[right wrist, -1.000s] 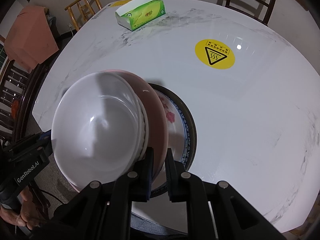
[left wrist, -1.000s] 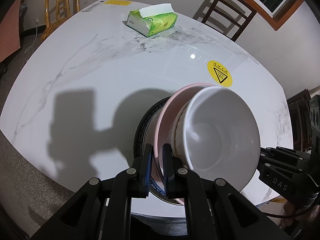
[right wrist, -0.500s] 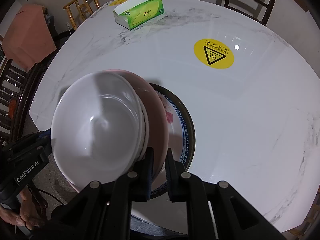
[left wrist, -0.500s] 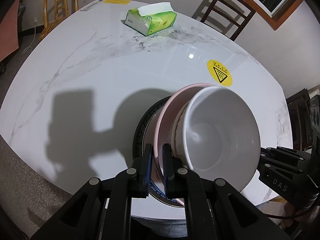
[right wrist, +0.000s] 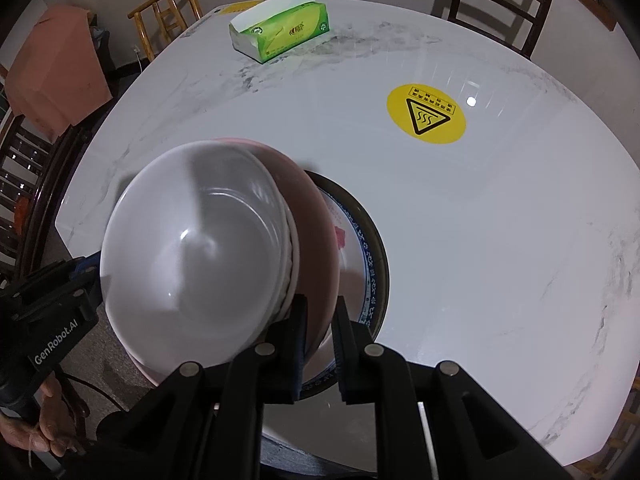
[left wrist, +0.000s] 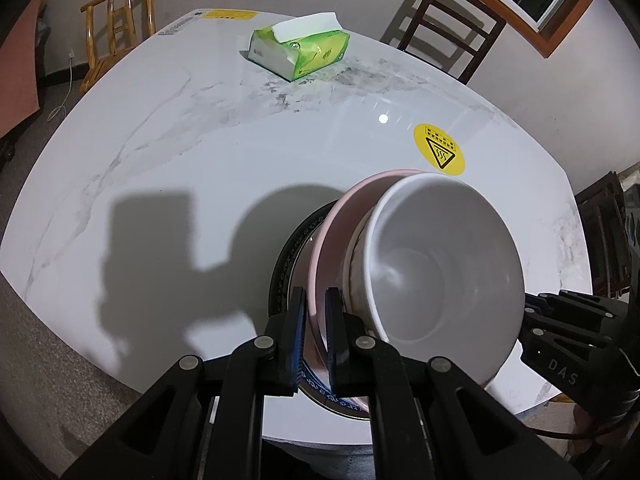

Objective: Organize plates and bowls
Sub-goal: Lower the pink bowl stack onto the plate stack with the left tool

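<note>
Marble, glossy and grey-veined, the table [left wrist: 200, 168] looks larger and nearer than a second ago, so the stack seems to be coming down toward a resting place. Below it lies a dark-rimmed patterned plate [right wrist: 370, 264]. Both tongs, left [left wrist: 316, 312] and right [right wrist: 320, 320], stay clamped on the smooth pink plate [left wrist: 340, 216], a white bowl [left wrist: 440, 264] nested on it.

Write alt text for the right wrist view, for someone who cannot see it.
The right gripper clamps the rim of a pink plate carrying stacked white bowls, above a blue-rimmed plate on a white marble table. A green tissue box and yellow warning sticker lie beyond.
</note>
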`<state>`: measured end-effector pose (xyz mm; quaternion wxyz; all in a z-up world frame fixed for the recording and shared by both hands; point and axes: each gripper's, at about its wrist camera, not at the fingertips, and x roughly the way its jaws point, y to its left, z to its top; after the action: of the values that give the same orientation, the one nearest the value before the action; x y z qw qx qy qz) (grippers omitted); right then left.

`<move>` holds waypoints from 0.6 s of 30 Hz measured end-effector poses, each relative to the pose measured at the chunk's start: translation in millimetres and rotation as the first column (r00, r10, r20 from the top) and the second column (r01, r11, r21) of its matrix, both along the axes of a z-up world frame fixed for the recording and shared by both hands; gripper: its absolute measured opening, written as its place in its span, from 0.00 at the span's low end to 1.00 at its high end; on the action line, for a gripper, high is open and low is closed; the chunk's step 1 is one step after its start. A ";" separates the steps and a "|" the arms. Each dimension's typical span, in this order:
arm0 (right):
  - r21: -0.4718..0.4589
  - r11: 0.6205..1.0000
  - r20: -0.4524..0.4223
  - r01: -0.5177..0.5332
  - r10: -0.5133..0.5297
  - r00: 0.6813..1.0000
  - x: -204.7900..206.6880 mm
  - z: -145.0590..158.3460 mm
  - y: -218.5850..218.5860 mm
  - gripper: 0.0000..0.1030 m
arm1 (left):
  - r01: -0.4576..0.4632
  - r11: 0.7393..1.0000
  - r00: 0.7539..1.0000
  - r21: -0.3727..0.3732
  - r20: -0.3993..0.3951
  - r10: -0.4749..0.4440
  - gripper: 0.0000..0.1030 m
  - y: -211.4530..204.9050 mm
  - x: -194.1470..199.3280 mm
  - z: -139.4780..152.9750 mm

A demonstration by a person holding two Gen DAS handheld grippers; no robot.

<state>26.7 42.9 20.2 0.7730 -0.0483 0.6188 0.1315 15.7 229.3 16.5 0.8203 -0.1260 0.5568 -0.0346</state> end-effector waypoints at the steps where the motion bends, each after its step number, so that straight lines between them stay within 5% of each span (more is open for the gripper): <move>1: -0.001 1.000 0.003 -0.002 0.002 1.000 0.1 0.1 0.1 0.14 | -0.002 1.000 1.000 0.001 0.003 0.002 0.07 0.6 0.2 -0.2; 9: -0.027 1.000 0.032 0.010 -0.009 0.999 1.1 0.3 -5.3 0.31 | -0.031 0.998 0.999 0.055 0.028 0.030 0.28 6.1 -0.3 -1.2; 18: -0.017 0.999 0.047 0.031 -0.031 0.998 0.3 -0.2 -18.2 0.51 | -0.037 0.997 0.999 0.062 0.041 0.035 0.41 10.9 -3.4 -4.3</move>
<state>27.0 24.7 20.0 0.7888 -0.0487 0.6023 0.1127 12.3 240.2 12.1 0.8352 -0.1096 0.5388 -0.0048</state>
